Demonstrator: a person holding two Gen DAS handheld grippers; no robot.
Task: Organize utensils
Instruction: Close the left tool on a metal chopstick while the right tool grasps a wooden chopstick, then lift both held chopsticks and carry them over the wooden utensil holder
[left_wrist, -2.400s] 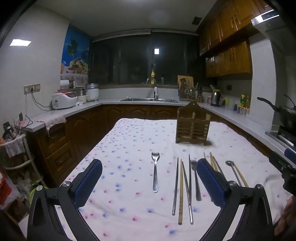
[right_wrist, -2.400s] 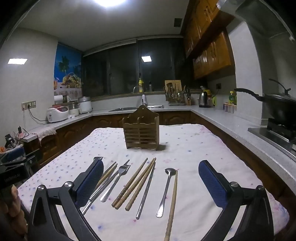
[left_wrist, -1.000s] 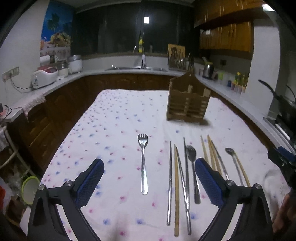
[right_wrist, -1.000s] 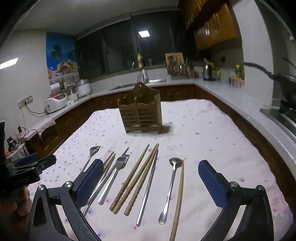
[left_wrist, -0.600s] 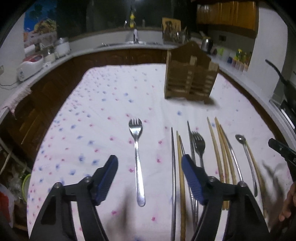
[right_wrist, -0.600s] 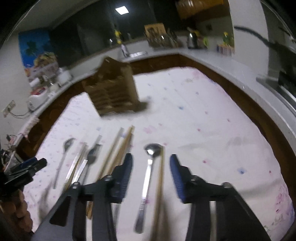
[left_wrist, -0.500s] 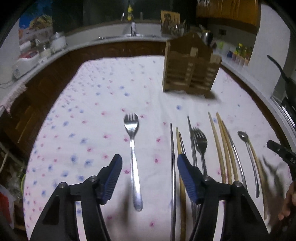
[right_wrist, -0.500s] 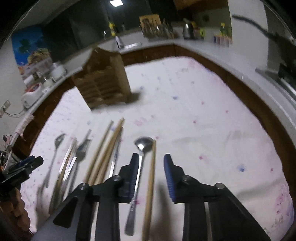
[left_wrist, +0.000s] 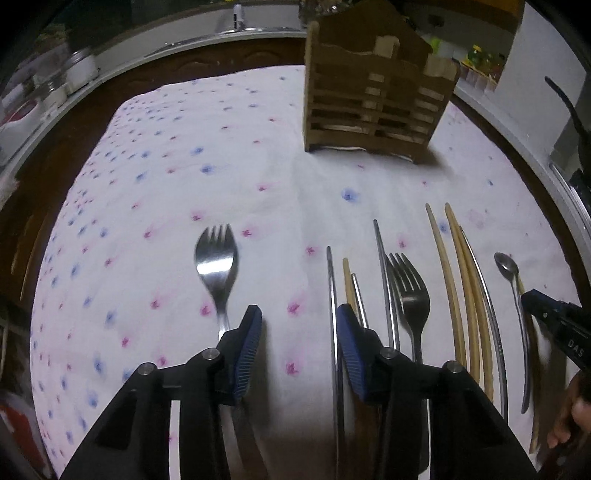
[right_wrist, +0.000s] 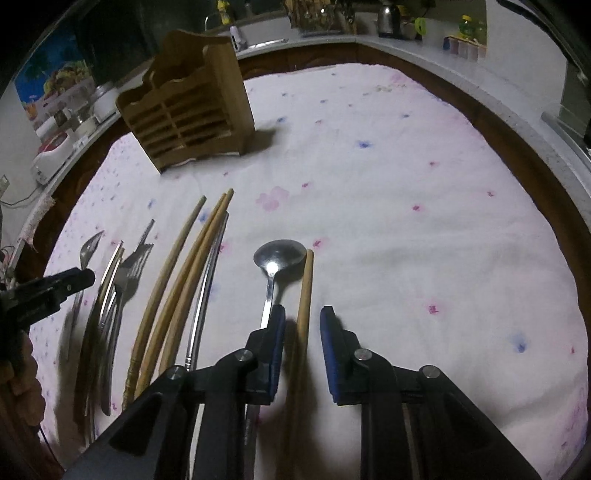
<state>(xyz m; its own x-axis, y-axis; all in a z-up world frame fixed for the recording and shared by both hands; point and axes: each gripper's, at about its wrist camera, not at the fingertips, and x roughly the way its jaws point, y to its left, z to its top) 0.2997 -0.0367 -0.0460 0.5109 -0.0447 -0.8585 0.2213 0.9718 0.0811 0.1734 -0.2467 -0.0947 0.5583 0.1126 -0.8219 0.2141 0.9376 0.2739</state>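
Flowered cloth carries forks, chopsticks, holder.

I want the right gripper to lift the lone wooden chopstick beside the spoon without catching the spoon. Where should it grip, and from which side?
Grip the wooden chopstick on its near half, coming straight down from above with the jaws across its width. It lies flat and lengthwise between the right gripper jaws already. The spoon handle sits close on the left, so the left jaw probably needs to slip between them.

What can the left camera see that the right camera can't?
Only the left wrist view shows the lone fork clearly, lying apart from the other cutlery, beside the open left hand-held gripper.

Only the right wrist view shows the single wooden chopstick between the open right hand-held gripper's fingers.

Both show the wooden holder, the spoon and the flowered cloth.
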